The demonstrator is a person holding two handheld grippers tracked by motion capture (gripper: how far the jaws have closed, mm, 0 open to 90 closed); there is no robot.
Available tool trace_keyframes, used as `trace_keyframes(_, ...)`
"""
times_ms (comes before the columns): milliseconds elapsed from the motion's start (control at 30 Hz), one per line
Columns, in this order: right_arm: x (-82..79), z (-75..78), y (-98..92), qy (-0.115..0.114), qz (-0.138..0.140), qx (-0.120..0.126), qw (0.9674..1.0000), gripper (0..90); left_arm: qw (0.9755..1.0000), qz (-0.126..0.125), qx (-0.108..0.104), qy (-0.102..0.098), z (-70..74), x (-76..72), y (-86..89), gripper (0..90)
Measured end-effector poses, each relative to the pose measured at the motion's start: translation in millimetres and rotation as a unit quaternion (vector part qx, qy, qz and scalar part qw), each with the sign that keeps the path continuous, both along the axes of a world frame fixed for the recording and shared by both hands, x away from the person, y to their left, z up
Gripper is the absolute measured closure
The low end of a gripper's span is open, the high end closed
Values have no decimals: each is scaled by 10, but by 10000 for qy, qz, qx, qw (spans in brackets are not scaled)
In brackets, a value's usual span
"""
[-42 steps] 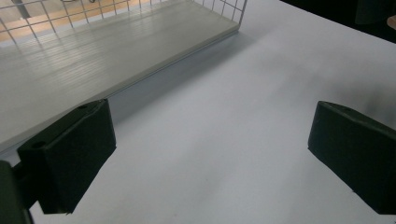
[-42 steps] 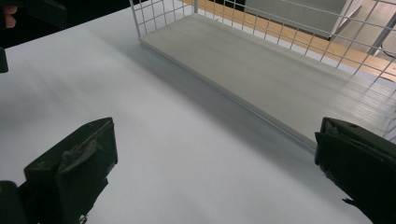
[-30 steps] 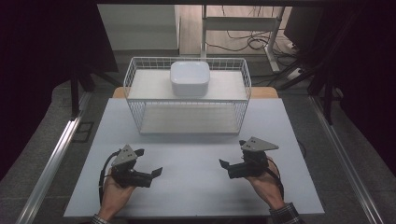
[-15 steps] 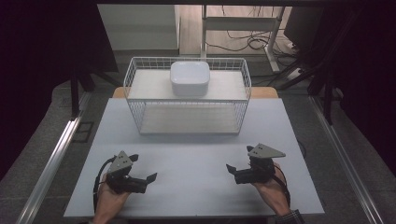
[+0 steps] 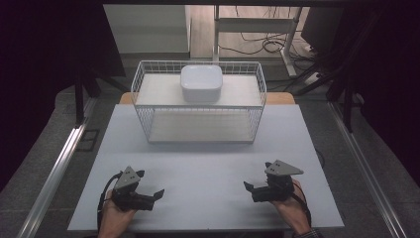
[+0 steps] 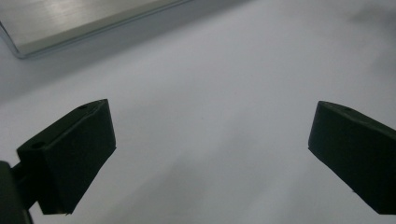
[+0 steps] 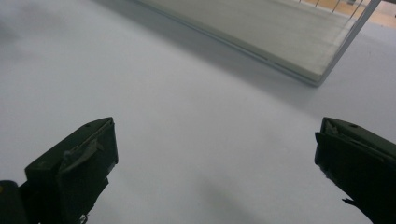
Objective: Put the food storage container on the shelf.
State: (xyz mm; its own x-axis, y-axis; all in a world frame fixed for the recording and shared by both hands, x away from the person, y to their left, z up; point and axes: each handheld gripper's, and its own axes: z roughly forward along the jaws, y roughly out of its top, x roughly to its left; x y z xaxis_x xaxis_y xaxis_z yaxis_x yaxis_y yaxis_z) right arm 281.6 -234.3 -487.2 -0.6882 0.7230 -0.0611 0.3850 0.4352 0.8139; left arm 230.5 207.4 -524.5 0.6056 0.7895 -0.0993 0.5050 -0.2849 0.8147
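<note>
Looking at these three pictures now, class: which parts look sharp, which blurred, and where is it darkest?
High view: the wire basket reads clearly, dark surroundings either side. Left gripper view: black tongs soft-edged, table featureless. Right gripper view: the tongs blurred too.

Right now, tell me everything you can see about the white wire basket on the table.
The wire basket is a white rectangular frame of thin grid mesh, open at the top, upright at the far middle of the table. It has two levels: a pale board across the top tier and another flat panel at the bottom. A white rounded-square bowl sits on the upper board, about centred. The right gripper view shows the basket's lower corner resting on the table. Both grippers are well short of it, near the table's front edge.
</note>
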Motion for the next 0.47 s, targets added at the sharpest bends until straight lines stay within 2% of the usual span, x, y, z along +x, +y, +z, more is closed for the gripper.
trace_keyframes(167, 3, -103, -47, 127, -50, -93, 9999, 0, 9997, 23, 27, 223, -61, 30, 9, 0)
trace_keyframes(300, 18, -164, -55, 251, -88, -202, 9994, 0, 9996, 34, 52, 287, -75, 38, 10, 0)
trace_keyframes(467, 19, -179, -42, 251, -92, -303, 9992, 0, 9994, 72, 60, 323, -79, 47, 9, 0)
